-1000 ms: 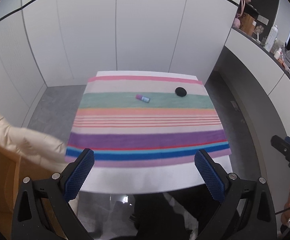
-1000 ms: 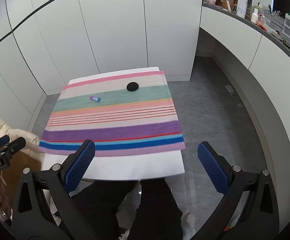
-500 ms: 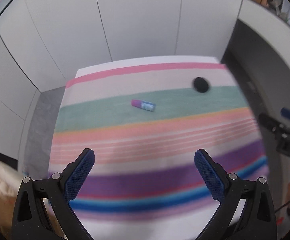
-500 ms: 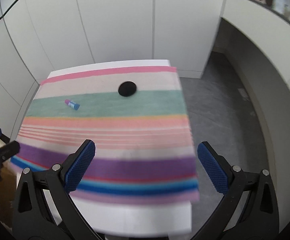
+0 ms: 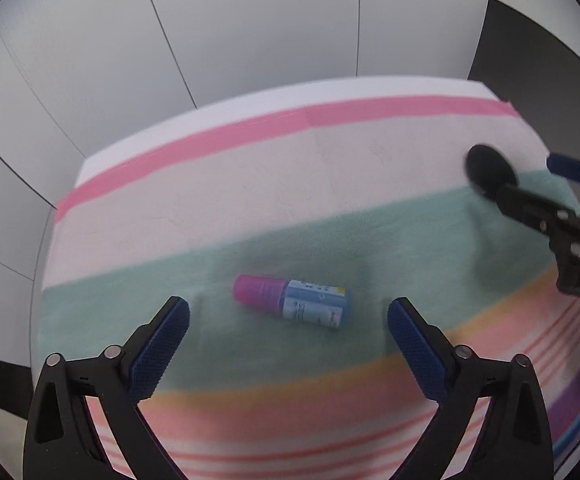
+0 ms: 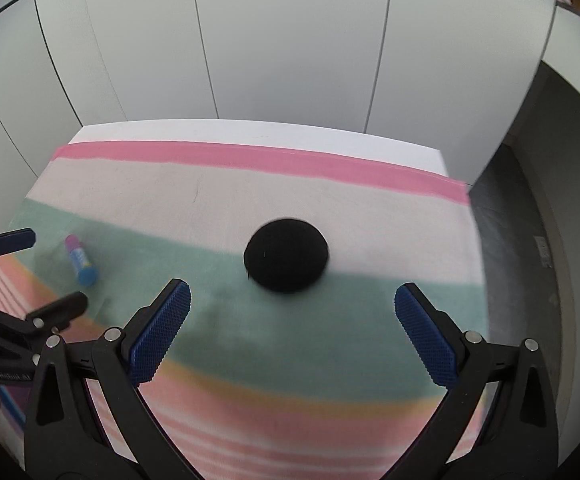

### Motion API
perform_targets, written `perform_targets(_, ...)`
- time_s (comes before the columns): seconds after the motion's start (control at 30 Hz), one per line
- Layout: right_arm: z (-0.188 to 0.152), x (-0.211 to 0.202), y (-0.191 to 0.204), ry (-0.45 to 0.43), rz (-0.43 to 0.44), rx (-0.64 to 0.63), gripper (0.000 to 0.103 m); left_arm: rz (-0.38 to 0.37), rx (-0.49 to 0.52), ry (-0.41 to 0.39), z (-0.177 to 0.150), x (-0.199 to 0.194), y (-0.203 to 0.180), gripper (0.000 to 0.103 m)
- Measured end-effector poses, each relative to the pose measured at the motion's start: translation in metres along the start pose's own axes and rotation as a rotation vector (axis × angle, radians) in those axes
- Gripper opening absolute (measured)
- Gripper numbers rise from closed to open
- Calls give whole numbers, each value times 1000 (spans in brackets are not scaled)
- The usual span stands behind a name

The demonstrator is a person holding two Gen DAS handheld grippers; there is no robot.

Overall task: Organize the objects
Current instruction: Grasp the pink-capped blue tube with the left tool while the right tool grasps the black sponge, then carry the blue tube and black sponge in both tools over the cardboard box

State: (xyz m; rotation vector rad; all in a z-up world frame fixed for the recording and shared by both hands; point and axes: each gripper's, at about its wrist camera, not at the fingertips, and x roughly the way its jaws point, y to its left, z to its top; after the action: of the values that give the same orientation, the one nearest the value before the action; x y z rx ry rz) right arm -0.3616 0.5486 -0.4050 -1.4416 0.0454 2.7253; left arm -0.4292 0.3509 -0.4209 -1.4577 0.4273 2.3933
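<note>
The left claw (image 5: 288, 316) hung low over the striped cloth (image 5: 250, 208), its two fingers spread wide with nothing between them. A small bottle (image 5: 291, 302) with a pink cap lay on its side on the green stripe, just ahead of that gap, likely lined up for a grab across its width. The right claw (image 6: 291, 308) was spread wide and empty too. A round black object (image 6: 286, 255) sat flat on the cloth, just beyond its fingertips and centred between them, so each claw seemed aimed at its own item. No box, tray or other container was in sight.
</note>
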Motion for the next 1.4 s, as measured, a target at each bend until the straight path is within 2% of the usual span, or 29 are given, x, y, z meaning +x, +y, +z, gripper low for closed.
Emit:
perform_targets(0.07, 2, 12, 3, 10, -4, -8, 103, -27, -33, -47, -3, 1, 6, 91)
perform_targets(0.13, 2, 22, 4, 24, 1, -15, 102, -64, -77, -63, -4, 2, 12, 68)
perform_targets(0.17, 1, 28, 5, 36, -1, -20, 98, -52, -91, -67, -4, 1, 13, 59)
perform_targets(0.23, -1, 29, 9, 21, -2, -27, 70, -37, -111, -52, -2, 2, 14, 59)
perform_targets(0.3, 1, 25, 11, 25, 7, -20, 49, -35, -128, -38, -3, 4, 15, 59)
perform_targets(0.37, 1, 19, 10, 31, 50, 24, 48, -15, -140, -28, -4, 3, 15, 59)
perform_targets(0.57, 1, 4, 8, 34, 17, 64, 45, 17, -193, -25, -5, -16, 22, 59)
perform_targets(0.67, 2, -15, 8, 46, 17, 89, 44, 42, -197, -27, -7, -30, 26, 59)
perform_targets(0.8, 11, -53, 10, 18, 15, 99, 44, 63, -202, -35, -5, -56, 28, 59)
perform_targets(1.03, 42, -131, 13, -43, -21, 105, 44, 73, -240, -93, 24, -136, 46, 59)
perform_targets(1.27, 70, -217, 23, -119, -80, 110, 44, 122, -219, -205, 37, -232, 50, 59)
perform_targets(1.4, 82, -264, 27, -161, -63, 129, 44, 141, -206, -250, 39, -280, 49, 59)
